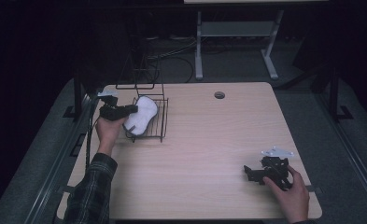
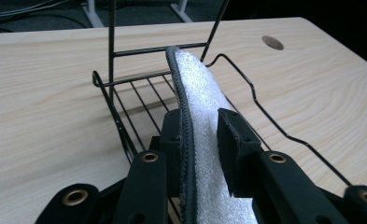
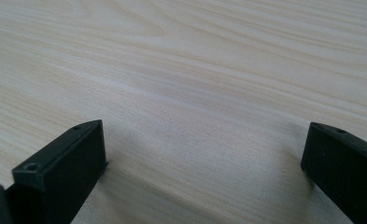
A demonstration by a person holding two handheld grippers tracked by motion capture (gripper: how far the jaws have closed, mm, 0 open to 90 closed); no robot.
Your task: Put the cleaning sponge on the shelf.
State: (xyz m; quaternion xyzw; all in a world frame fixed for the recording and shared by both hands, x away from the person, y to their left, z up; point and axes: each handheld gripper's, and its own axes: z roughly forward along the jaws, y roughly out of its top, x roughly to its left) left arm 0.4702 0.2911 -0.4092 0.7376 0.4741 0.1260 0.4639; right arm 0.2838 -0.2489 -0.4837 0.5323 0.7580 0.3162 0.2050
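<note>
Two slackened left gripper [image 2: 202, 135] jaws flank the white insole [image 2: 204, 116] in the wire rack [image 2: 125, 126].

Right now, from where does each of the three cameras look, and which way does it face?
High view: above the person's side, facing forward and down on the table; forearms, hands, left gripper and right gripper show.
Left gripper view: along its jaws at a white insole standing in a wire rack.
Right gripper view: low over bare wood, jaws wide apart.
Shared: high and left gripper views both show insole, rack and the table's hole.
</note>
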